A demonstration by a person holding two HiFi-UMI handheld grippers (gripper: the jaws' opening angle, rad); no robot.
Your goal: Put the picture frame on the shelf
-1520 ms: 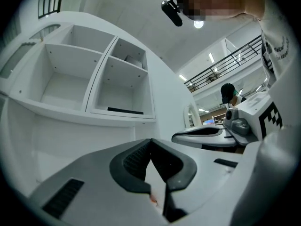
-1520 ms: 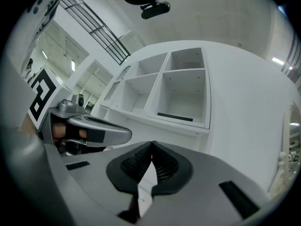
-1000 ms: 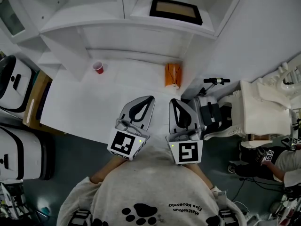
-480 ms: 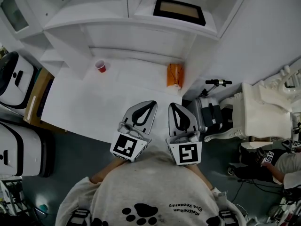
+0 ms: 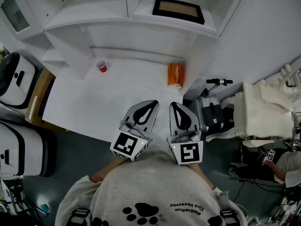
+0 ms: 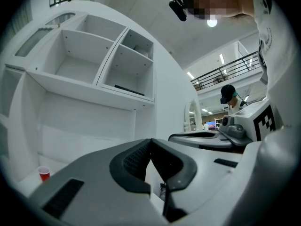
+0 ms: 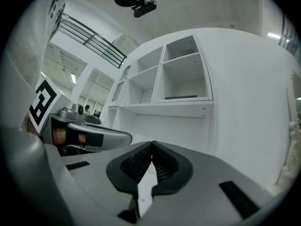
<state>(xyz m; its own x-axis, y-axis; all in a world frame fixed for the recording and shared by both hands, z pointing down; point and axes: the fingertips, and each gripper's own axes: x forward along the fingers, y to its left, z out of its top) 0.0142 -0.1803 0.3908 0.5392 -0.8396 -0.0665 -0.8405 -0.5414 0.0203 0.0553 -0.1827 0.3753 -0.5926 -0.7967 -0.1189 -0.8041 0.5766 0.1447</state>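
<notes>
Lying flat: picture frame [image 5: 178, 10], dark border and tan centre, in the lower of the two right-hand compartments of the white shelf unit [image 5: 136, 29]. It shows as a thin dark strip in both gripper views.
Left gripper [image 5: 153, 102]: jaws closed tip to tip with nothing between them. The tips are over the near part of the white counter [image 5: 84, 102], well apart from the frame.
Right gripper [image 5: 172, 104]: jaws pressed together and empty. It sits just beside the left one and points toward the shelf unit.
Red cup [image 5: 101, 66]: upright on the counter at the left, near the shelf's base.
Orange packet [image 5: 175, 75]: on the counter at the right, near the shelf's side panel.
Person: grey sweatshirt [image 5: 150, 187] fills the bottom of the head view, with both grippers close to the chest.
</notes>
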